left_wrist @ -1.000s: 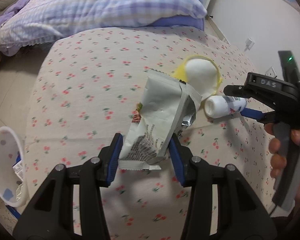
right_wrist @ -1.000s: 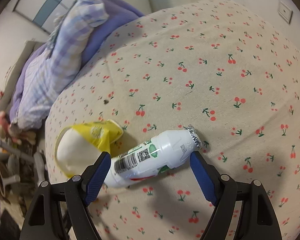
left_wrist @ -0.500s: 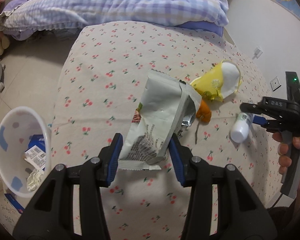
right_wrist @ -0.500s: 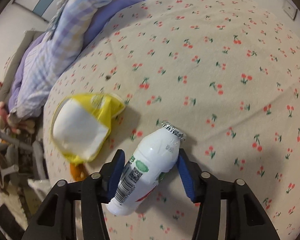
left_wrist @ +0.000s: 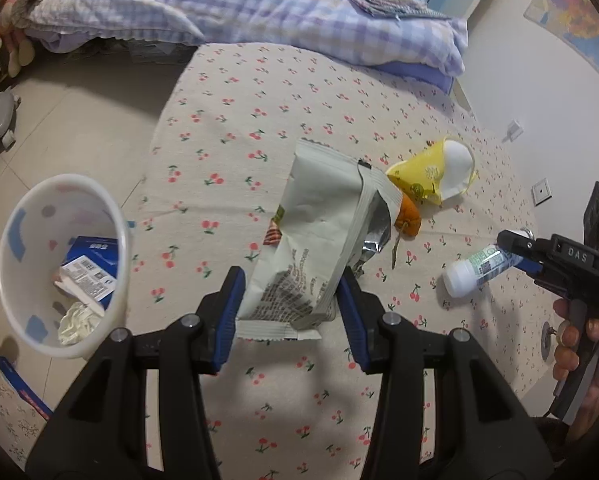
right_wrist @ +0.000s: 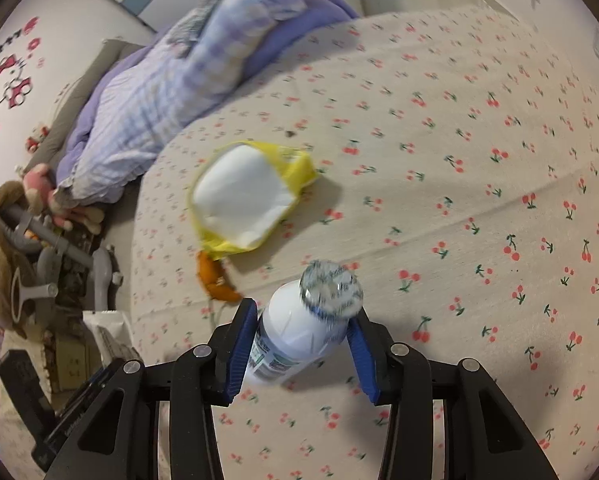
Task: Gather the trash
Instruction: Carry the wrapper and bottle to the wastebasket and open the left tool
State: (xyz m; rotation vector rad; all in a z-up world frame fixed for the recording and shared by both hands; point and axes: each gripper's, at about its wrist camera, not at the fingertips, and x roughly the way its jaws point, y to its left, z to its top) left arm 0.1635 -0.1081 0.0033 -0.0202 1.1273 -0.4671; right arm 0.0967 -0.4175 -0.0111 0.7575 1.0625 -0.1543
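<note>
My left gripper (left_wrist: pixel 290 280) is shut on a grey snack bag (left_wrist: pixel 323 220), held above the cherry-print bed cover. Left of it and lower down stands a white bin (left_wrist: pixel 59 178) with a blue box and crumpled paper inside. The jaws of my right gripper (right_wrist: pixel 304 312) are closing and their blue pads press on a small white bottle (right_wrist: pixel 299 328) with a foil top, lifted off the cover. In the left wrist view, that bottle (left_wrist: pixel 471 270) hangs from the right gripper (left_wrist: pixel 513 252). A yellow wrapper (right_wrist: pixel 239 196) and an orange peel (right_wrist: pixel 215 280) lie on the cover.
A lilac checked quilt (left_wrist: pixel 239 4) is piled at the far end of the bed. Tiled floor (left_wrist: pixel 71 128) lies beyond the bed's left edge, around the bin. A person's hand (left_wrist: pixel 579 344) holds the right gripper's handle. Plush toys and grey gear (right_wrist: pixel 39 220) crowd the floor.
The right jaws closed on the bottle and lifted it, tipping its foil top toward the camera. The left gripper carried the snack bag leftward, so the bin looms larger.
</note>
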